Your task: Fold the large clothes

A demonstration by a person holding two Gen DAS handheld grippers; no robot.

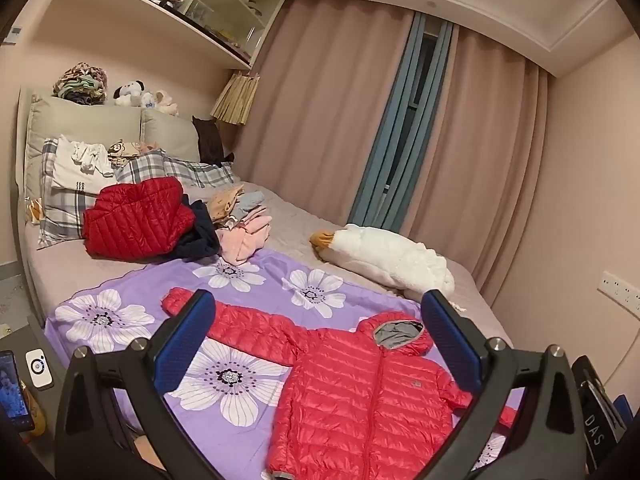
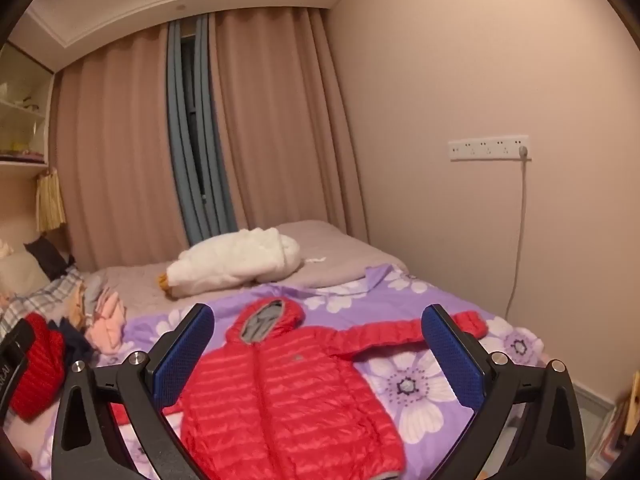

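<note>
1. A red hooded jacket (image 1: 360, 392) lies flat, front up, sleeves spread, on a purple flowered sheet (image 1: 120, 304) covering the bed
2. The left gripper (image 1: 318, 344) hovers above it, fingers wide apart, grasping nothing
3. The right gripper (image 2: 318, 354) likewise hangs released over the jacket
4. A white goose toy (image 2: 236, 266) rests beyond

The hooded jacket (image 1: 360, 392) lay flat on the flowered sheet (image 1: 240, 408), which was spread over the near part of the bed (image 1: 288, 224), with one sleeve stretched out to each side. Behind the sheet, a pile of clothes (image 1: 160, 220) sat toward the pillows (image 1: 132, 176) at the head, and the plush goose (image 1: 388, 256) lay nearer the curtains (image 1: 328, 120). Both claws hung above the jacket, the left claw (image 1: 318, 344) and the right claw (image 2: 318, 352) apart from it.
</note>
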